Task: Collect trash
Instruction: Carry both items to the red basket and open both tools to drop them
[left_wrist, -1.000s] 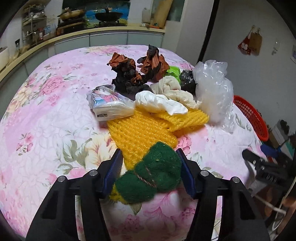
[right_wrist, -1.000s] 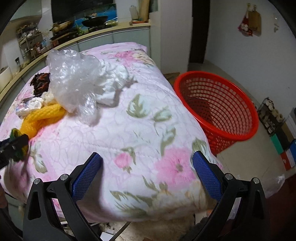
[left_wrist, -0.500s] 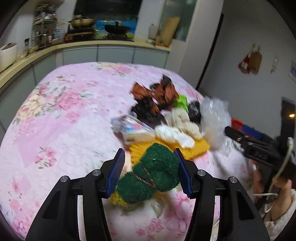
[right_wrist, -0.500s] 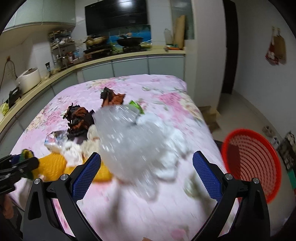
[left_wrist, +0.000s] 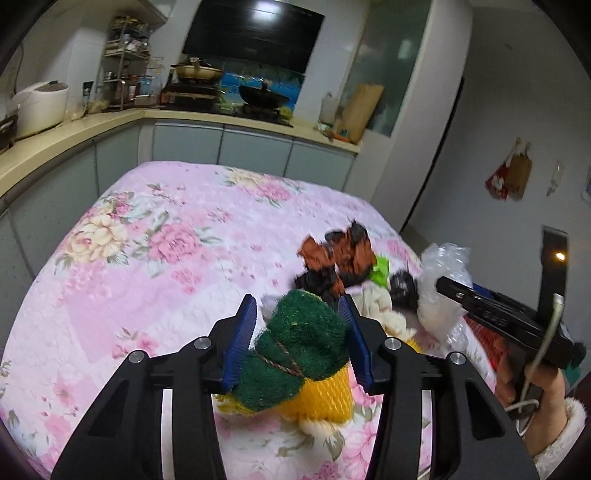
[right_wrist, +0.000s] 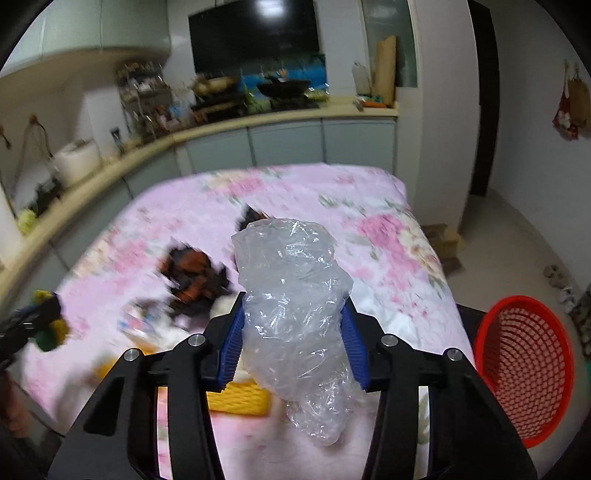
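My left gripper (left_wrist: 297, 343) is shut on a green scouring pad (left_wrist: 295, 354) and holds it above the pink floral table cover (left_wrist: 155, 258). Yellow foam netting (left_wrist: 321, 398) hangs under the pad. My right gripper (right_wrist: 291, 343) is shut on a crumpled clear plastic bag (right_wrist: 295, 314), lifted off the table. A red mesh basket (right_wrist: 524, 365) stands on the floor at the right. Brown and black crumpled paper (left_wrist: 340, 258), a green scrap (left_wrist: 382, 267) and white wads (left_wrist: 376, 306) lie on the table.
A kitchen counter (left_wrist: 74, 136) with a rice cooker (left_wrist: 37, 107) and a wok (left_wrist: 262, 98) curves behind the table. The right gripper's body (left_wrist: 498, 317) and hand show at the right of the left wrist view. Cardboard scraps (right_wrist: 443, 240) lie on the floor.
My left gripper has lifted the green pad off the table. My right gripper swung from the table's edge to the trash pile, closed on the clear plastic bag and raised it.
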